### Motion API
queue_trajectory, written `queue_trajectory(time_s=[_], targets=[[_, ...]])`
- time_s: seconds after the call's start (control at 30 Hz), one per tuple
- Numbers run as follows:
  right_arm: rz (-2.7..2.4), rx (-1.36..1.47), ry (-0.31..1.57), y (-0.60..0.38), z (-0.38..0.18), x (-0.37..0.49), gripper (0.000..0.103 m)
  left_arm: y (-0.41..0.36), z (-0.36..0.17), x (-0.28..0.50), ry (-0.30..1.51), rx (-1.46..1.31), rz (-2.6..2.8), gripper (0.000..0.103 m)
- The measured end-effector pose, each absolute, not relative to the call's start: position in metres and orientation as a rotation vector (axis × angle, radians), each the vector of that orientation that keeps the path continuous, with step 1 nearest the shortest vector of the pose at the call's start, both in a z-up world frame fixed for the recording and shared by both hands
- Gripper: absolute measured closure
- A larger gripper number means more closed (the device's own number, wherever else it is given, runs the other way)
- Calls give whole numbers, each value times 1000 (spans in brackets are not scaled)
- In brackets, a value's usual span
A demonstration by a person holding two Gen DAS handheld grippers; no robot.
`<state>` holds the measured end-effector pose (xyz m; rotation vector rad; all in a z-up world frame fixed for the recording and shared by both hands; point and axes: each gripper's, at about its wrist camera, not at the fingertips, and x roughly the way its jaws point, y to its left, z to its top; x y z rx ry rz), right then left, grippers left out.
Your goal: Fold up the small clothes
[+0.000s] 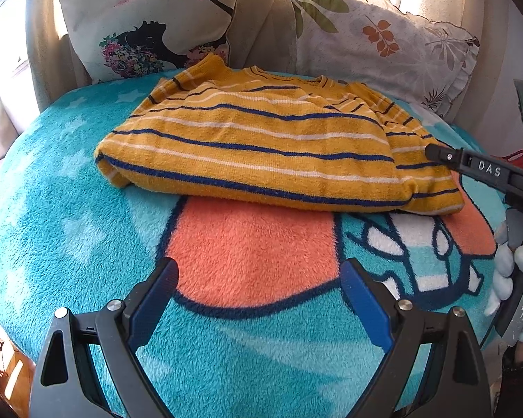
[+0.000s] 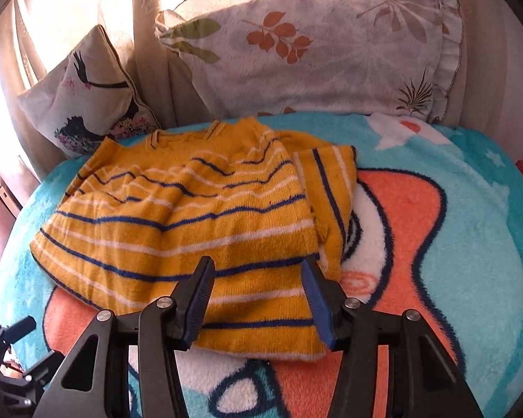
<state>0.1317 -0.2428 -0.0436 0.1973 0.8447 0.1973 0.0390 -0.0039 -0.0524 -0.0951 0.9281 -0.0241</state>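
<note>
Sweater (image 1: 254, 146) lies folded in half on the blanket (image 1: 69, 216) before the pillows (image 2: 331, 55), sleeve still loose, left gripper (image 1: 258, 280) open nearby, right gripper (image 2: 258, 278) open over its hem.

A fleecy turquoise blanket (image 1: 52, 188) with pale stars and an orange, white and navy cartoon print covers the bed; it spreads beneath and ahead of both grippers; a mustard sweater (image 1: 247, 146) with blue and white stripes lies folded directly on it, just ahead of the left gripper (image 1: 258, 278) and under the fingertips of the right gripper (image 2: 258, 275); beyond the sweater, a butterfly cushion (image 1: 146, 21) and a leaf-print pillow (image 1: 383, 45) stand propped at the blanket's far edge.
</note>
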Motion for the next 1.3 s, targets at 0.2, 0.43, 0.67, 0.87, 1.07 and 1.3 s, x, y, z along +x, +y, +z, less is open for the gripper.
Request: queue_trajectory(time_s=[0.2, 0.43, 0.67, 0.87, 1.07, 1.3], targets=[[195, 209, 814, -243, -37, 154, 47, -1, -51, 44, 934, -91, -19, 9], [154, 207, 826, -246, -64, 189, 43, 5, -51, 50, 936, -84, 24, 9], [216, 395, 818, -268, -82, 193, 39, -2, -56, 66, 954, -58, 51, 9], [243, 513, 789, -282, -88, 189, 39, -7, -51, 84, 947, -40, 69, 9], [260, 538, 788, -283, -89, 189, 38, -11, -40, 107, 921, 8, 92, 9], [271, 554, 786, -285, -90, 189, 37, 9, -24, 163, 969, -121, -6, 10]])
